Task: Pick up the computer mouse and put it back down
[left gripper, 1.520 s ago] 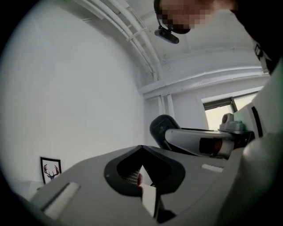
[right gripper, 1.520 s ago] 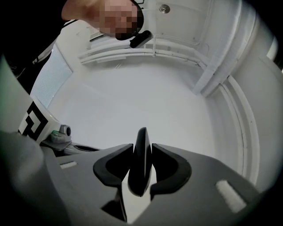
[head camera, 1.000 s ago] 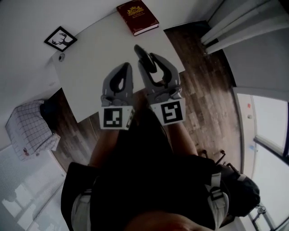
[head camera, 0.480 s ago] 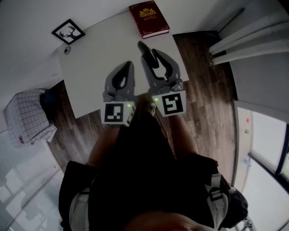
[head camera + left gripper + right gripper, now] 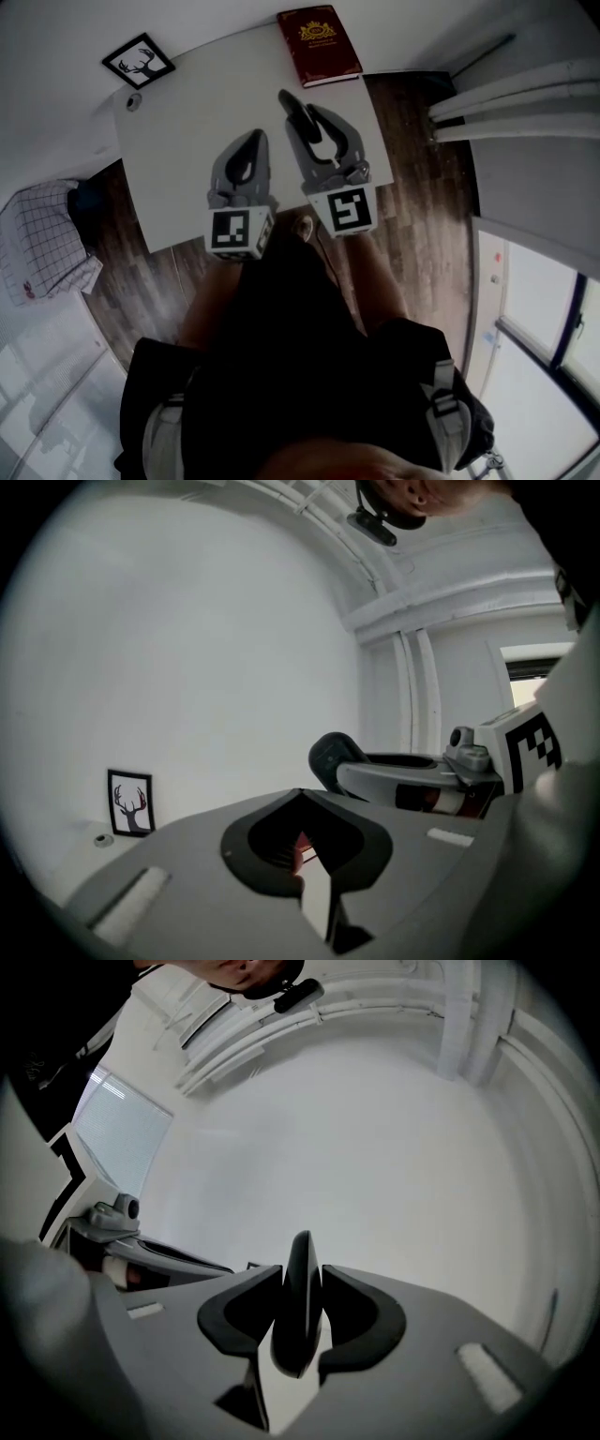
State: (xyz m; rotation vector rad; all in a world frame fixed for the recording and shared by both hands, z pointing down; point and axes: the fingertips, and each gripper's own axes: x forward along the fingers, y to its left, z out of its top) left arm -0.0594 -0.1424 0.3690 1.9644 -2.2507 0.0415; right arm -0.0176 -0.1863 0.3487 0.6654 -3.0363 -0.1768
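A red book (image 5: 319,45) lies at the table's (image 5: 178,141) far right edge. A framed deer picture (image 5: 139,62) and a small round thing (image 5: 134,100) sit far left. A checked cloth (image 5: 37,248) lies left of the table.

The left gripper (image 5: 302,799) has its jaws meeting tip to tip, with nothing between them. Beyond the fingers (image 5: 234,855) and off to their left, a framed deer picture (image 5: 130,802) stands against the white wall (image 5: 187,667), with a small round object (image 5: 102,838) just beside it. To the right of the fingers, the right gripper (image 5: 356,769) clasps the dark computer mouse (image 5: 333,758); a red book (image 5: 431,799) shows behind it.
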